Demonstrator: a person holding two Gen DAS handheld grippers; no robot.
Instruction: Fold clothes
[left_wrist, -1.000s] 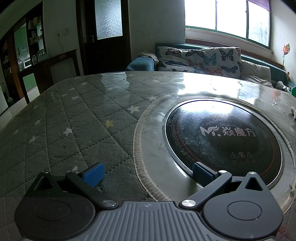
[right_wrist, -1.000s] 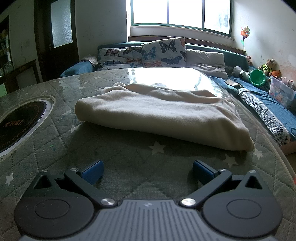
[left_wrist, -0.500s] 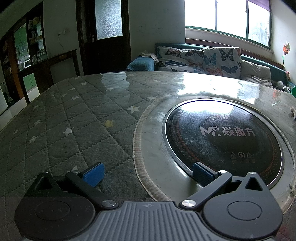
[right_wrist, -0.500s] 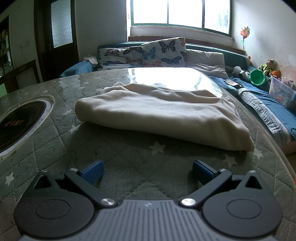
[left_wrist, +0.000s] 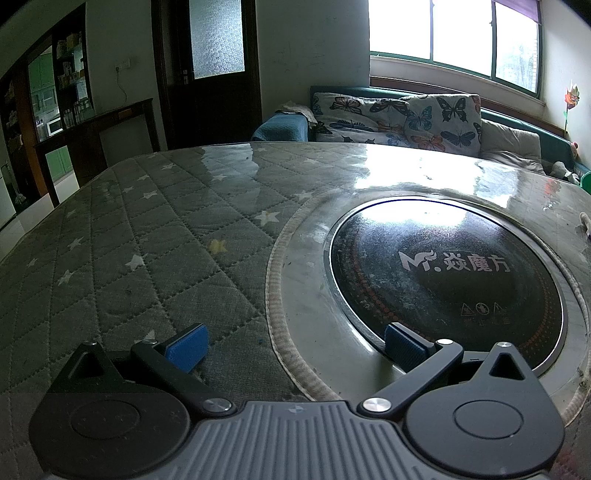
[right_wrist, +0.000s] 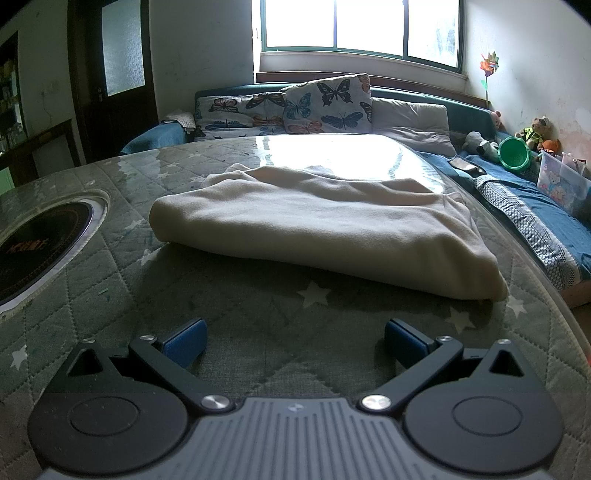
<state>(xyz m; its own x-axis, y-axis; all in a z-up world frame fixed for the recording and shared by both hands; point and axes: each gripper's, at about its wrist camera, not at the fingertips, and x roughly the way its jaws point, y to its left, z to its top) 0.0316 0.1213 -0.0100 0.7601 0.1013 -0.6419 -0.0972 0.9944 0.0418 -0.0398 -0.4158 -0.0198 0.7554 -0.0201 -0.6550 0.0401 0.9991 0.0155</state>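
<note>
A cream garment (right_wrist: 325, 225) lies folded into a thick rectangle on the quilted green table cover (right_wrist: 258, 314), in the right wrist view, a short way ahead of my right gripper (right_wrist: 294, 341). That gripper is open and empty, low over the cover, its blue pads (right_wrist: 186, 341) wide apart. My left gripper (left_wrist: 294, 347) is open and empty too, low over the table, with its right pad at the rim of the round black cooktop (left_wrist: 447, 284). The garment does not show in the left wrist view.
The cooktop also shows at the left of the right wrist view (right_wrist: 40, 247). A sofa with butterfly cushions (right_wrist: 288, 107) runs behind the table. Toys and a green bucket (right_wrist: 515, 153) sit at the right. A dark door (left_wrist: 214, 70) stands behind.
</note>
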